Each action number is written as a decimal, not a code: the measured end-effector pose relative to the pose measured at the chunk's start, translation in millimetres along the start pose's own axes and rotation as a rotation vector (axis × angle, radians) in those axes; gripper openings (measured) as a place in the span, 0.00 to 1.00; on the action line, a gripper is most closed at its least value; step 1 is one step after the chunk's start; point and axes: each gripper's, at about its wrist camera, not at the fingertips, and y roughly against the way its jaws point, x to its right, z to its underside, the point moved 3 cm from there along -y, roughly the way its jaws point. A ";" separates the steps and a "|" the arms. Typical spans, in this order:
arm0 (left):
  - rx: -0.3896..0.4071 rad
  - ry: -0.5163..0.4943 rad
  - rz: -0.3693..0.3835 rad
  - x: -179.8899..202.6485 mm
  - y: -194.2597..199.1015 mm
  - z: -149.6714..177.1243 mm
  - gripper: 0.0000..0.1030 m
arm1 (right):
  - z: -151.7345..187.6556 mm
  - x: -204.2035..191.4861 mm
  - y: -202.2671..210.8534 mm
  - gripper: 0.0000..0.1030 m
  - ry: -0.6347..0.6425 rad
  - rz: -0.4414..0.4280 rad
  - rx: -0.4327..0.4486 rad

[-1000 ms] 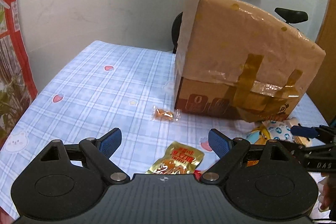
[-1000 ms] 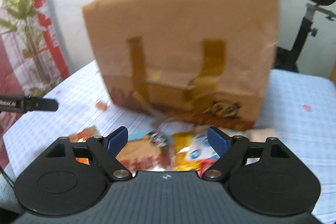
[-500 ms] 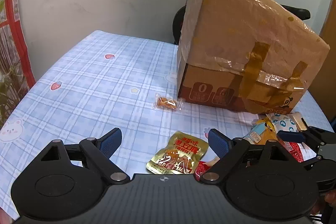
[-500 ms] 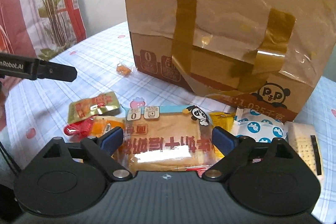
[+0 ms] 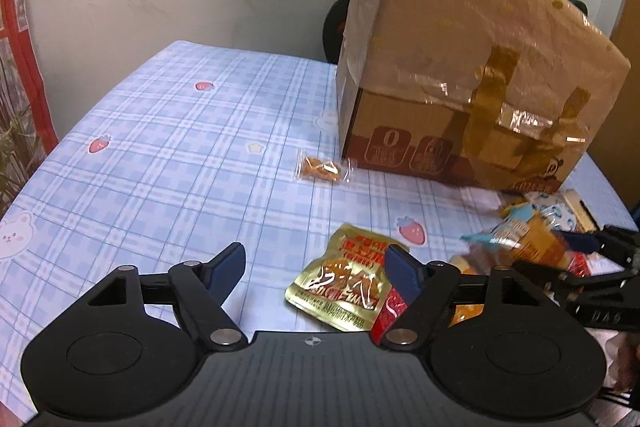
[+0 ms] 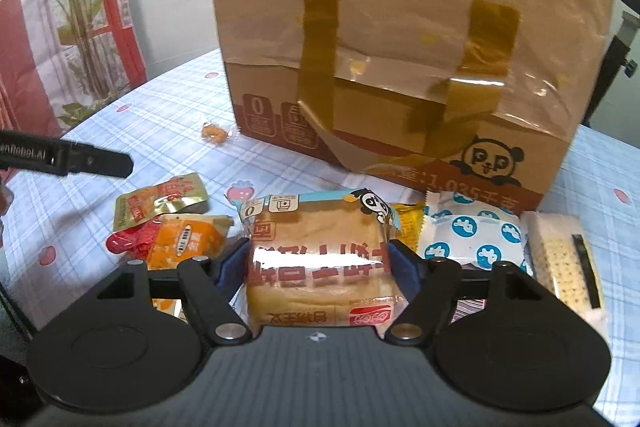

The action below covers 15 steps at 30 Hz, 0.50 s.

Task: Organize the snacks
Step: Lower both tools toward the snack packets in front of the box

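Observation:
A wrapped bread pack lies on the blue plaid tablecloth, and my right gripper has a finger against each side of it. Beside it lie an orange packet, a gold packet, a yellow packet, a white blue-dotted packet and a wafer pack. A big taped cardboard box stands behind them. My left gripper is open and empty above the cloth, next to the gold packet. A small clear-wrapped snack lies near the box corner.
The table's left edge is near a white wall and a red curtain. A plant stands beyond the table's far left. An exercise bike sits behind the box. The right gripper shows at the right edge of the left wrist view.
My right gripper moved down and forward and its fingers came in against the bread pack. My left gripper drifted forward slightly, staying open.

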 end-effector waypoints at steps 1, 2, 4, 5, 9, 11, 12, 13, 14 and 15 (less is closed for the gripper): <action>-0.001 -0.002 0.004 -0.4 -0.7 0.8 0.75 | 0.4 1.5 0.5 0.72 -0.007 0.006 0.001; -0.001 -0.006 0.009 -0.8 -1.7 1.4 0.75 | 0.7 2.7 0.8 0.72 -0.014 0.007 0.003; -0.005 -0.017 0.014 -0.8 -4.4 1.9 0.75 | 0.7 3.4 1.3 0.72 -0.017 0.006 0.005; -0.009 -0.025 0.017 -0.1 -6.1 2.1 0.75 | 0.6 2.9 1.1 0.72 -0.014 0.008 0.005; -0.019 -0.063 0.031 2.5 -13.7 3.2 0.75 | 0.8 3.3 1.5 0.72 -0.016 0.008 0.004; -0.020 -0.087 0.031 4.7 -19.2 2.8 0.72 | 0.8 3.2 1.3 0.72 -0.018 0.007 0.004; -0.024 -0.097 0.032 5.6 -22.1 2.9 0.66 | 0.9 3.4 1.2 0.72 -0.018 0.006 0.004; -0.031 -0.106 0.034 6.5 -25.4 2.8 0.64 | 0.9 3.5 1.1 0.72 -0.017 0.007 0.004; -0.036 -0.112 0.035 7.0 -28.5 2.9 0.62 | 0.8 3.5 1.2 0.72 -0.017 0.006 0.003; -0.033 -0.114 0.033 6.7 -30.4 2.9 0.62 | 0.8 3.5 1.2 0.72 -0.018 0.006 0.004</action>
